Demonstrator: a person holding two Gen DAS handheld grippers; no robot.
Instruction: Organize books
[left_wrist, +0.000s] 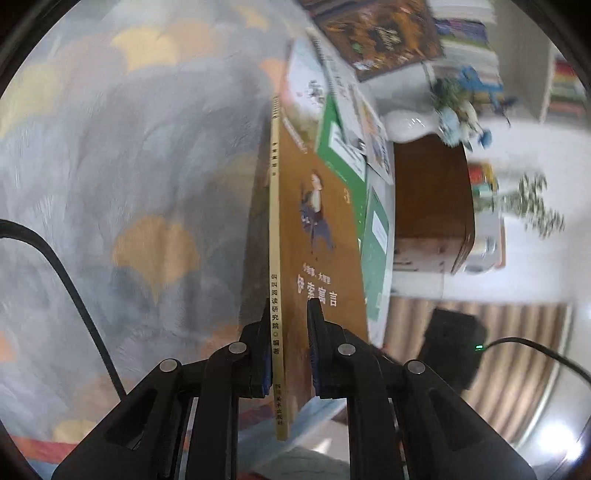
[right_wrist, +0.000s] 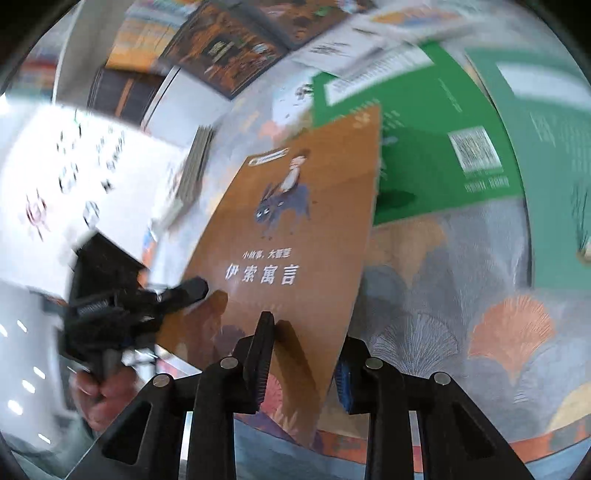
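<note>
A thin brown book (left_wrist: 317, 236) with a donkey rider and white Chinese title stands on edge above the patterned cloth. My left gripper (left_wrist: 290, 314) is shut on its spine end, one finger on each side. In the right wrist view the same brown book (right_wrist: 295, 229) is tilted up, and my left gripper (right_wrist: 184, 291) clamps its left edge. My right gripper (right_wrist: 306, 339) straddles the book's lower edge with its jaws apart, one finger in front of the cover and one behind. Green books (right_wrist: 417, 122) lie beyond.
Several books lie on the cloth-covered table (left_wrist: 110, 184): green ones (left_wrist: 343, 155), a dark brown one (left_wrist: 380, 33) and a teal one (right_wrist: 546, 166). A wooden cabinet (left_wrist: 428, 199) with a vase of flowers (left_wrist: 461, 107) stands beyond. A black box (left_wrist: 450, 347) sits on the floor.
</note>
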